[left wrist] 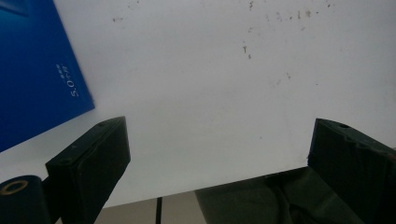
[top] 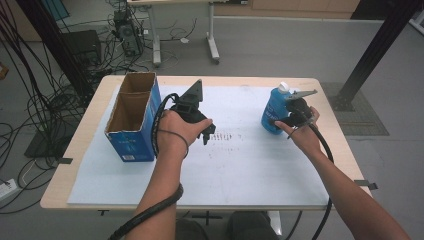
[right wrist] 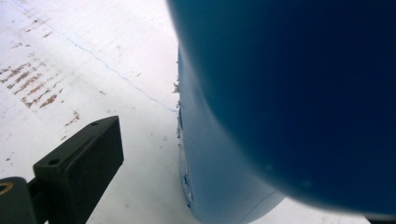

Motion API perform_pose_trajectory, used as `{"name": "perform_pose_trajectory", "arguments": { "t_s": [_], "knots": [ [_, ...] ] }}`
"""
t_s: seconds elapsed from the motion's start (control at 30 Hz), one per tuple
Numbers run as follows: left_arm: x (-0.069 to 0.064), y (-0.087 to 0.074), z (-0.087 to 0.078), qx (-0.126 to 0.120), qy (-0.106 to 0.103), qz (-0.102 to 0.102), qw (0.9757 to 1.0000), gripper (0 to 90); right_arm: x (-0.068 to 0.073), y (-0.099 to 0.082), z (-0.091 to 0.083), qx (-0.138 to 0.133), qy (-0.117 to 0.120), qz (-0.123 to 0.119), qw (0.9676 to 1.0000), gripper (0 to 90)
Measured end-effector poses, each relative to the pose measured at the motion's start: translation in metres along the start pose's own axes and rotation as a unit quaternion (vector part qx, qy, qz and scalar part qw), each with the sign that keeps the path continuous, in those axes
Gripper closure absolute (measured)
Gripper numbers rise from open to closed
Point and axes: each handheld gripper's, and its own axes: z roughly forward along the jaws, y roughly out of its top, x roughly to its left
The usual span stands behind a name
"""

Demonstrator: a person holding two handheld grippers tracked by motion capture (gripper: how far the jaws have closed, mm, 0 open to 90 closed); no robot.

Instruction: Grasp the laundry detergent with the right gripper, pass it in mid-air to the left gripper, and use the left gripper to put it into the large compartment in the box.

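Blue bottle (top: 274, 114), upright on the desk (top: 320, 87) well right of the open box (top: 131, 117): likely rigid, smooth and slippery, best gripped mid-body by the right gripper (top: 289, 120), jaws wide around it.
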Motion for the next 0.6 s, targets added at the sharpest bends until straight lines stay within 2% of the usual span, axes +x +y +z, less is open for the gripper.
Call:
{"name": "perform_pose_trajectory", "arguments": {
  "t_s": [0.6],
  "knots": [
    [-0.003,0.0032,-0.0018,-0.003,-0.001,0.008,1.0,6.0,-0.0057,0.003,0.0086,-0.008,0.012,-0.011,0.9998,2.9]
  ]
}}
